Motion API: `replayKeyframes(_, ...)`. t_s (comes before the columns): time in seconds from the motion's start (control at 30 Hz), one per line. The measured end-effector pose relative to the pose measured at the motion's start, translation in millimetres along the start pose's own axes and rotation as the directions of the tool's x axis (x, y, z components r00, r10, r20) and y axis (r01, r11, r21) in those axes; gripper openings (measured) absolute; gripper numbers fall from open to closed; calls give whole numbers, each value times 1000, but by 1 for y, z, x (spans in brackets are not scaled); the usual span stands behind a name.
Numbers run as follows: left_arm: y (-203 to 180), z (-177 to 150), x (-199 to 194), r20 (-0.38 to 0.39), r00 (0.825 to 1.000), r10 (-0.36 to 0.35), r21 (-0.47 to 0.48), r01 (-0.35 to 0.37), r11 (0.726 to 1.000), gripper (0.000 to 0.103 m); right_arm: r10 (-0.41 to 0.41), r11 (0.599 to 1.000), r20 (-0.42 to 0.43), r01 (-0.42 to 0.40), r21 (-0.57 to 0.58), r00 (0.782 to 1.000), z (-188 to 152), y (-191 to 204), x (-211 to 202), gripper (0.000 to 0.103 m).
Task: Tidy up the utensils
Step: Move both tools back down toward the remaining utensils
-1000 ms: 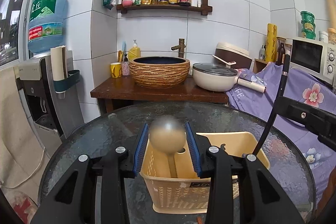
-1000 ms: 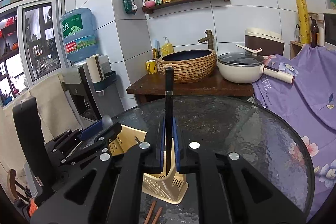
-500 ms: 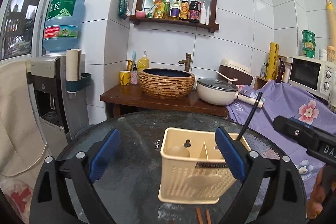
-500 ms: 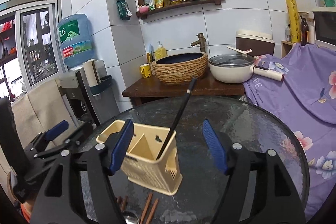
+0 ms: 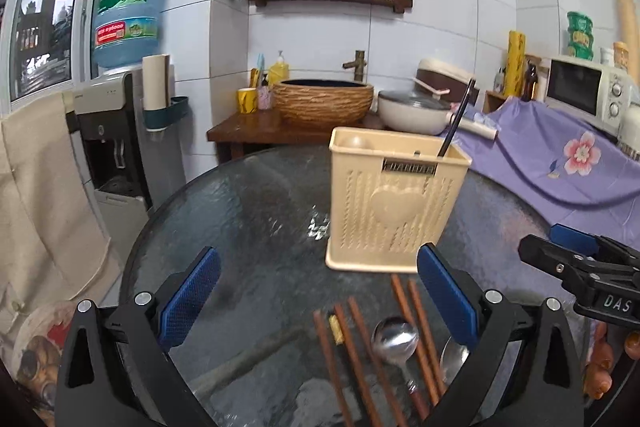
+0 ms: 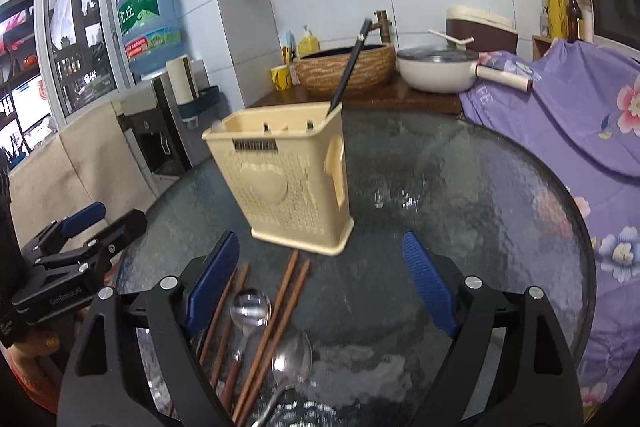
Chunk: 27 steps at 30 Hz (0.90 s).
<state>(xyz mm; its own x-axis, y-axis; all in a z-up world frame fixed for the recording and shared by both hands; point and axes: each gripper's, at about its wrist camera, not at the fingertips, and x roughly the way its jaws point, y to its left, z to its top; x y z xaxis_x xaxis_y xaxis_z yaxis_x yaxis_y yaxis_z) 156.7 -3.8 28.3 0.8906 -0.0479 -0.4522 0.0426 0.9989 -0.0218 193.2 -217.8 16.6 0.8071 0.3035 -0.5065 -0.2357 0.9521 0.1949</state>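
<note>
A cream utensil basket (image 5: pixel 394 201) stands on the round glass table (image 5: pixel 256 211); it also shows in the right wrist view (image 6: pixel 286 183). A black utensil handle (image 5: pixel 456 117) leans out of its right side, and a rounded spoon end (image 5: pixel 354 143) shows at its left. In front of it lie several brown chopsticks (image 5: pixel 354 351) and two metal spoons (image 5: pixel 394 337); they also show in the right wrist view (image 6: pixel 276 311). My left gripper (image 5: pixel 318 301) is open and empty above them. My right gripper (image 6: pixel 320 285) is open and empty too.
A wooden stand with a woven basin (image 5: pixel 322 101) and a cream pot (image 5: pixel 414 107) is behind the table. A water dispenser (image 5: pixel 120 107) stands at the left. A purple flowered cloth (image 5: pixel 560 155) and a microwave (image 5: pixel 586 95) are at the right.
Both grippers opened, releasing the spoon and the black utensil into the basket, then drew back toward the table's near edge. The chopsticks and spoons have come into view.
</note>
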Motion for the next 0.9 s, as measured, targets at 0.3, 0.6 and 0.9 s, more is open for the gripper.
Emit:
replayKeyframes(0.3,3,-33,-3,-86,996,22,-11,-23,1000,97,-8,1000,-73,7,-3,997,-44,3,2,83)
replayKeyframes(0.6,22,-67,2,-197,979,60,-52,-71,996,95,-56,998,-163,54,-15,985,-76,6,13,83)
replayKeyframes(0.9,26,-88,13,-274,961,28,-71,-49,996,75,-73,997,-254,61,-53,964,-94,22,34,69)
